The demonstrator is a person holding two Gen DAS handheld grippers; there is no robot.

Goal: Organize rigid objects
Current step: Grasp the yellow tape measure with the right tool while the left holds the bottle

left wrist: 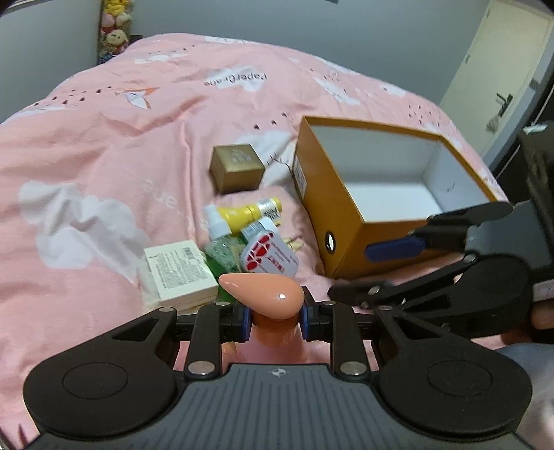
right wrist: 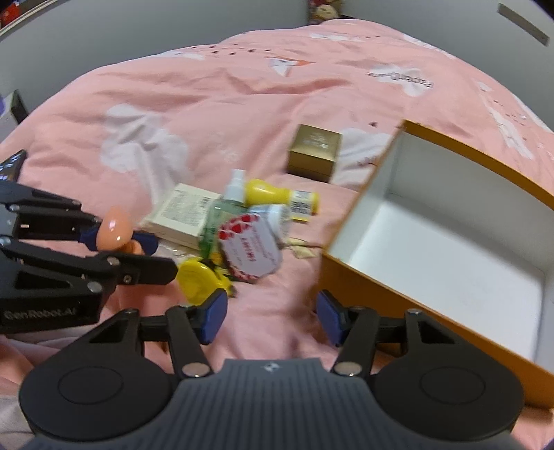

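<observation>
While the peach teardrop object [left wrist: 265, 294] is clamped by its neck in the left gripper [left wrist: 275, 320], the orange box [left wrist: 349, 194] (open-topped) lies to its right, nearer the right gripper [right wrist: 271, 316], whose fingers are apart and empty.

A pink bedcover [left wrist: 138, 145] printed with white clouds is spread across the frame; stuffed toys [left wrist: 114, 31] are stacked upper left, a door [left wrist: 498, 79] upper right.

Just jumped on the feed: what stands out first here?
The left claw is shut on a peach teardrop-shaped object, low in its own view. Right of it, an empty orange box sits open on the pink bedspread, with a small clutter of bottles and cartons between them.
</observation>
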